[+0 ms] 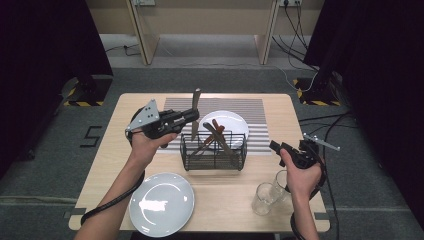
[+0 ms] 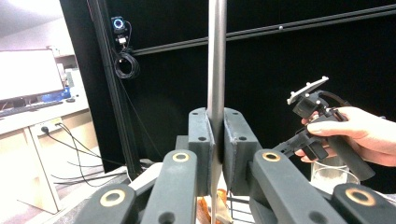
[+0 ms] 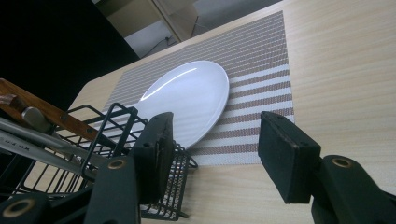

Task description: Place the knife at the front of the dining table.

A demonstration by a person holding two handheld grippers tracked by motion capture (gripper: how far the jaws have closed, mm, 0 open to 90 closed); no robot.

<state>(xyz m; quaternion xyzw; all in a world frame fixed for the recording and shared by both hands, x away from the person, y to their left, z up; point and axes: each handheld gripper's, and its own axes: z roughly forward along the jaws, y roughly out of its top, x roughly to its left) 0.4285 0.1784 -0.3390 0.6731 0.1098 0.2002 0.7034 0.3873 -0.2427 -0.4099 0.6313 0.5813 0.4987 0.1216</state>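
Observation:
My left gripper (image 1: pixel 192 117) is shut on a long grey metal utensil (image 1: pixel 195 111), which stands nearly upright over the left end of a black wire basket (image 1: pixel 214 156). In the left gripper view the utensil's flat shaft (image 2: pixel 216 70) rises straight up from between the pressed pads. Several wooden-handled utensils (image 1: pixel 218 135) lean inside the basket (image 3: pixel 116 122). My right gripper (image 1: pixel 275 147) hovers to the right of the basket, level with it. Its jaws (image 3: pixel 215 149) stand wide apart with nothing between them.
A white plate (image 1: pixel 233 121) lies on a striped placemat (image 1: pixel 252 107) behind the basket. Another white plate (image 1: pixel 161 203) sits near the front edge. Two clear glasses (image 1: pixel 264 199) (image 1: pixel 281 181) stand front right, under my right hand. Dark curtains flank the table.

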